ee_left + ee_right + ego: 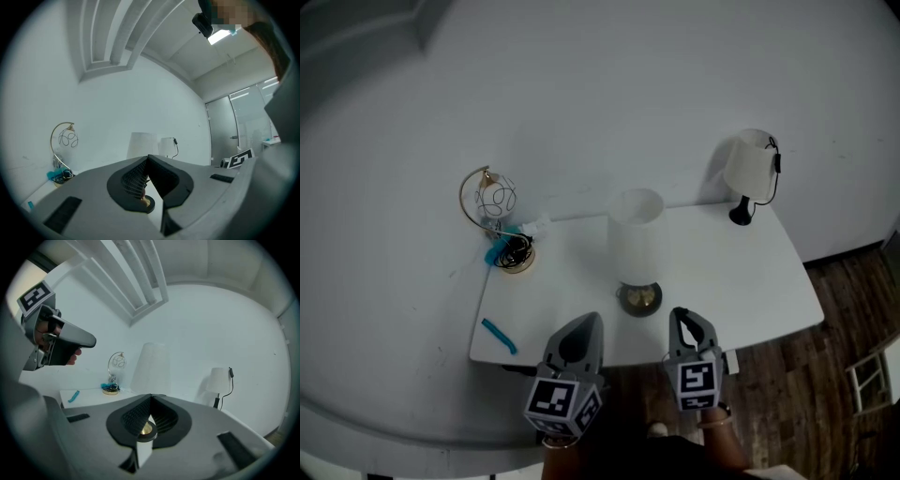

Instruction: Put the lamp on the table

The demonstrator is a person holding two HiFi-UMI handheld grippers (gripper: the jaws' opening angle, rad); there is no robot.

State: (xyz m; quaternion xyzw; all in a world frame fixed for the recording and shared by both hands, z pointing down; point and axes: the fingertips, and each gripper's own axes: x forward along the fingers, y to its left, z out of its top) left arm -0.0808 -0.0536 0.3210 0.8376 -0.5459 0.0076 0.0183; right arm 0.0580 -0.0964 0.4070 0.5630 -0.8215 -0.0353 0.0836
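Note:
A lamp with a tall white cylinder shade (636,234) and a round dark base with a brass centre (639,298) stands upright near the front middle of the white table (741,272). My left gripper (586,323) and right gripper (682,317) hover at the table's front edge, either side of the base, not touching it. Both are shut with nothing between the fingers. In the left gripper view the closed jaws (147,157) point at the shade (143,145). Past the right gripper's closed jaws (151,397) I see the shade (151,367) and base (146,430).
A gold ring lamp (492,202) with a teal cable sits at the back left corner. A small white-shaded lamp (750,164) on a black stem stands at the back right. A teal strip (499,336) lies at the front left. Wood floor lies right of the table.

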